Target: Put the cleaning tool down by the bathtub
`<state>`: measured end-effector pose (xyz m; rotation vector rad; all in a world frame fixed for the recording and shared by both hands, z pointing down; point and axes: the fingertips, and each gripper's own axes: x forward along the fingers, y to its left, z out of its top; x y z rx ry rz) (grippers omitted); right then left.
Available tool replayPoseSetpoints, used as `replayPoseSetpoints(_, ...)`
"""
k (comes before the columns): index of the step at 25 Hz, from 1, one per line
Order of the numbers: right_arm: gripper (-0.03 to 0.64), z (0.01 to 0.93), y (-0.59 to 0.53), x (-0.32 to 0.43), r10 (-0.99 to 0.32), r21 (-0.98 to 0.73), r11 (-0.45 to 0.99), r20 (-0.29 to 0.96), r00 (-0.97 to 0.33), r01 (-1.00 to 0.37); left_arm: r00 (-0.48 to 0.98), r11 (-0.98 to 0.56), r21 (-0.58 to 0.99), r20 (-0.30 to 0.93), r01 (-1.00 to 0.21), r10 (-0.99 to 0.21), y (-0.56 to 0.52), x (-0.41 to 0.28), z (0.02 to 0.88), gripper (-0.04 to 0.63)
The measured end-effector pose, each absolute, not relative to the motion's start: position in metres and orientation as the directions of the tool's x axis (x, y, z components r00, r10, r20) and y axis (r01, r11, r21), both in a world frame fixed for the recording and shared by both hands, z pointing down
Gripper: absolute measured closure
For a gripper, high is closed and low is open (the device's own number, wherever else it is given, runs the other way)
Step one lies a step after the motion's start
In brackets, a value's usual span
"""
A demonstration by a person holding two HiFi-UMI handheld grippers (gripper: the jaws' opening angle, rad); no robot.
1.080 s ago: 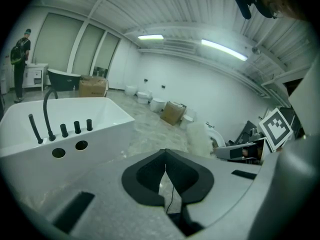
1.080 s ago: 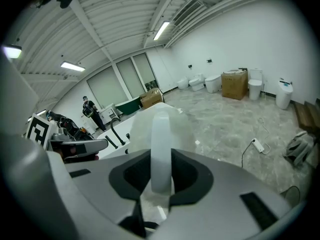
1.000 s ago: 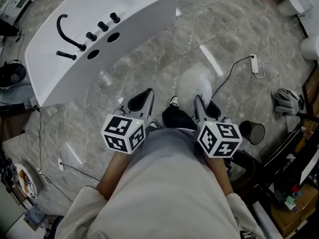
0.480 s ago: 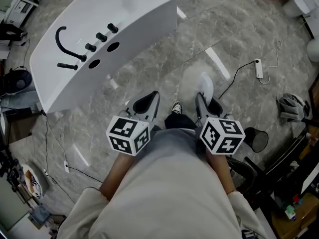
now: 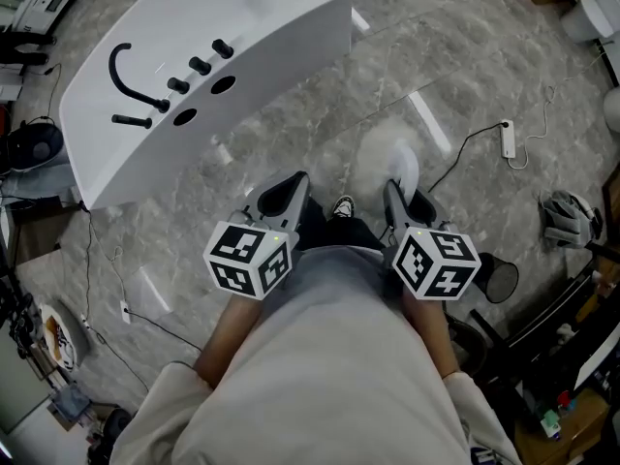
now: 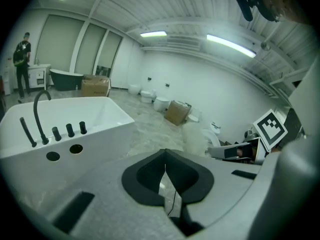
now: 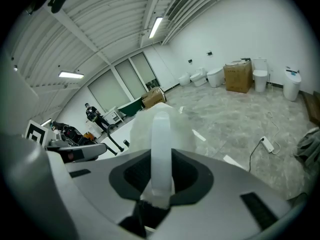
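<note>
Duster in my right gripper, bathtub off to the far left.
My right gripper (image 5: 400,194) has its fingers clamped on the white handle of the duster (image 5: 386,159). The duster's fluffy head hangs over the marble floor (image 5: 465,85), right of the white bathtub (image 5: 281,42) and apart from it. My left gripper (image 5: 282,198) is beside the right one, fingers pressed together at the tips, holding nothing.
</note>
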<state>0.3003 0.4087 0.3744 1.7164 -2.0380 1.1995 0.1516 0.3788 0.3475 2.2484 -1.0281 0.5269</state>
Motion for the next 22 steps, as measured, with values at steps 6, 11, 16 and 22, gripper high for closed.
replayPoseSetpoints(6, 0.538, 0.376, 0.389, 0.292, -0.718, -0.462, -0.001, 0.618, -0.321, -0.887, 0.607, -0.487, 0.370, 0.576, -0.791, -0.549, 0.368, 0.143, 0.351, 0.588)
replayPoseSetpoints(11, 0.538, 0.371, 0.354, 0.290, -0.727, -0.421, 0.039, 0.610, -0.315, -0.906, 0.607, -0.482, 0.373, 0.554, -0.793, -0.570, 0.333, 0.138, 0.349, 0.588)
replayPoseSetpoints(16, 0.538, 0.367, 0.305, 0.292, -0.736, -0.385, 0.060, 0.606, -0.302, -0.921, 0.613, -0.470, 0.394, 0.537, -0.790, -0.579, 0.285, 0.138, 0.352, 0.589)
replayPoseSetpoints(22, 0.538, 0.374, 0.241, 0.288, -0.712, -0.390, 0.077, 0.623, -0.325, -0.918, 0.608, -0.447, 0.412, 0.531, -0.794, -0.590, 0.219, 0.136, 0.354, 0.589)
